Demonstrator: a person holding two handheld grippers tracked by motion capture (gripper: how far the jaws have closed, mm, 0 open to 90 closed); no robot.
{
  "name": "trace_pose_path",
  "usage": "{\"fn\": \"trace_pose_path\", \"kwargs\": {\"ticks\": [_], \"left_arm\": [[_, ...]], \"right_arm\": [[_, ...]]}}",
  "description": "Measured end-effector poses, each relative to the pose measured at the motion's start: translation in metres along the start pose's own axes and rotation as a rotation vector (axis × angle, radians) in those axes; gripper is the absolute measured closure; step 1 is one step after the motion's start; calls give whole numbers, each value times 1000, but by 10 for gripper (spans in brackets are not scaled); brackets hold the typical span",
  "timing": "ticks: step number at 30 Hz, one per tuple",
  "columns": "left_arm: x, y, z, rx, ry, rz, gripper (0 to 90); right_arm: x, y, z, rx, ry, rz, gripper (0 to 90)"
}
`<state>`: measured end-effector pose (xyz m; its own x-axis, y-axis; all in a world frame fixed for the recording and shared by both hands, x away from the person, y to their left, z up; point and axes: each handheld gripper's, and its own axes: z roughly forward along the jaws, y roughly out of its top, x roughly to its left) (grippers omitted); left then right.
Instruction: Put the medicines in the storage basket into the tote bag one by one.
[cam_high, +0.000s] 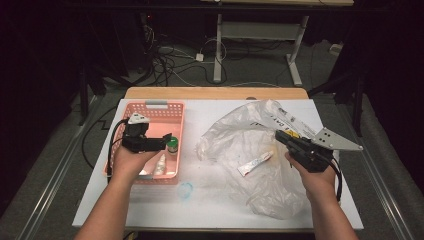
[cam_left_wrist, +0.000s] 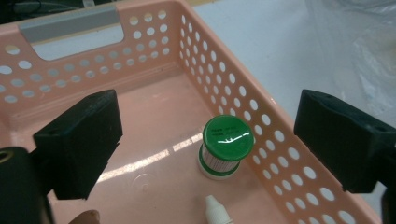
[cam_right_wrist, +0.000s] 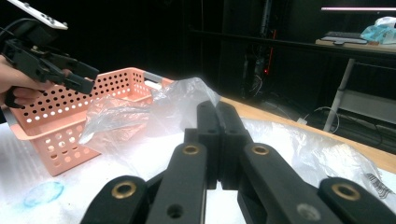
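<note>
Wide apart stand the two black pads of our left gripper (cam_left_wrist: 210, 140) above the pink perforated plastic basket (cam_high: 176, 131), with nothing pressed between them; the small white jar with a green screw lid (cam_left_wrist: 226, 147) sits upright on the basket floor below them, close against the right-hand wall. Just beside it, at the lower edge of the left gripper view, the white cap of a small dropper bottle (cam_left_wrist: 217, 211) points toward the jar. Our right gripper (cam_right_wrist: 218, 122) has its black jaws pressed flat together, and we see nothing caught between them.

We judge the work to be moving small items from the crumpled clear plastic bag (cam_high: 250, 135) into the basket. The jar and the dropper bottle already lie in the basket, so that part looks done. A white tube with red print (cam_high: 255, 163) rests on the bag's flattened lower part, well apart from the basket, and seems to be what is left to carry over.

Our left hand (cam_high: 131, 161) holds its gripper over the basket's near half, jaws aimed across toward the bag side. Our right hand (cam_high: 312, 175) rests at the bag's right edge, its gripper pointing left over the plastic, near the tube but not touching it.
</note>
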<state>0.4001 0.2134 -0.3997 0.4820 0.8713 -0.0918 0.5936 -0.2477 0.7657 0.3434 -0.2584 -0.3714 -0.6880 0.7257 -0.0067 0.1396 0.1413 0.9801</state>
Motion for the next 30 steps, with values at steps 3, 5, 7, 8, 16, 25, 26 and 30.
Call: {"fn": "trace_pose_path", "kwargs": {"ticks": [3,5,7,8,16,25,26,30], "left_arm": [[1,2,7,46,-4,16,111],[2,3,12,78,-15,24,135],[3,3,16,109,-24,24,142],[3,4,18,121,-32,21,147],[4,4,37,223,-57,16,180],[3,8,50,290,-88,39,300],[3,8,51,296,-93,42,314],[3,7,55,320,-96,45,351]], "right_arm": [[0,0,0,1,1,0,900],[0,0,0,1,2,1,900],[0,0,0,-3,3,-3,900],[0,0,-1,-4,3,-3,900],[-1,1,-2,-7,0,2,900],[-1,1,-2,-8,1,4,900],[-1,1,-2,-9,0,5,900],[-2,0,-1,-10,2,5,900]]}}
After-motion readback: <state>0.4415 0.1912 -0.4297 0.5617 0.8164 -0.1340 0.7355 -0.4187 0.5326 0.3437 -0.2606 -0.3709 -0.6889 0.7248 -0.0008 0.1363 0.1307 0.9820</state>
